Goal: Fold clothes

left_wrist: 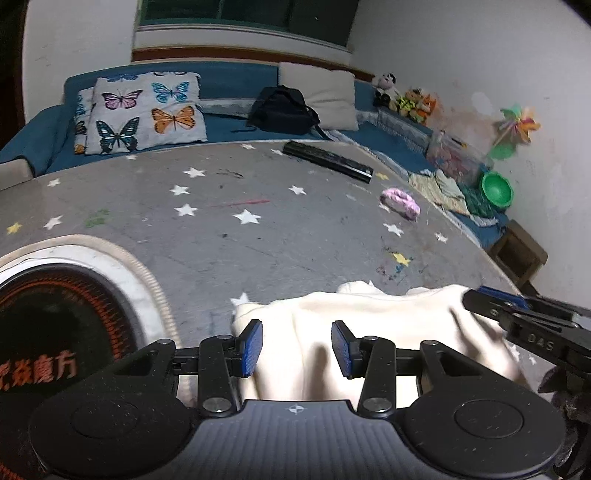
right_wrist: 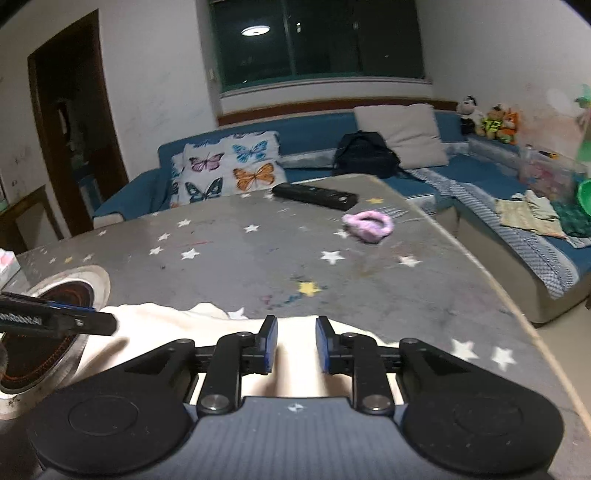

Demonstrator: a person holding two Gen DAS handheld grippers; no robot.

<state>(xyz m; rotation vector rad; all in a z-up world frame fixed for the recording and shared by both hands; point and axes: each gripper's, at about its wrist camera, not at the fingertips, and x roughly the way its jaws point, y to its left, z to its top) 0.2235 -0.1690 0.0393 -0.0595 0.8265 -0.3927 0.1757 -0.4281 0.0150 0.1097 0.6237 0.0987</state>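
Left wrist view: grey star-printed desk (left_wrist: 258,236) carries a cream garment (left_wrist: 369,325) bunched at its near edge (probably to be spread for folding). Left claw (left_wrist: 297,349) gapes wide above it, gripping nothing. Right claw (right_wrist: 295,345) hovers partly open, also empty, 2 tools flanking the cloth.

A grey table top (right_wrist: 258,266) printed with white stars is set before a blue sofa (right_wrist: 317,133) along white walls (right_wrist: 498,55). A dark window (right_wrist: 317,37) is seen above the sofa, with a ceiling lamp (right_wrist: 255,31) reflected in it. A dark doorway (right_wrist: 74,122) is seen at the left.
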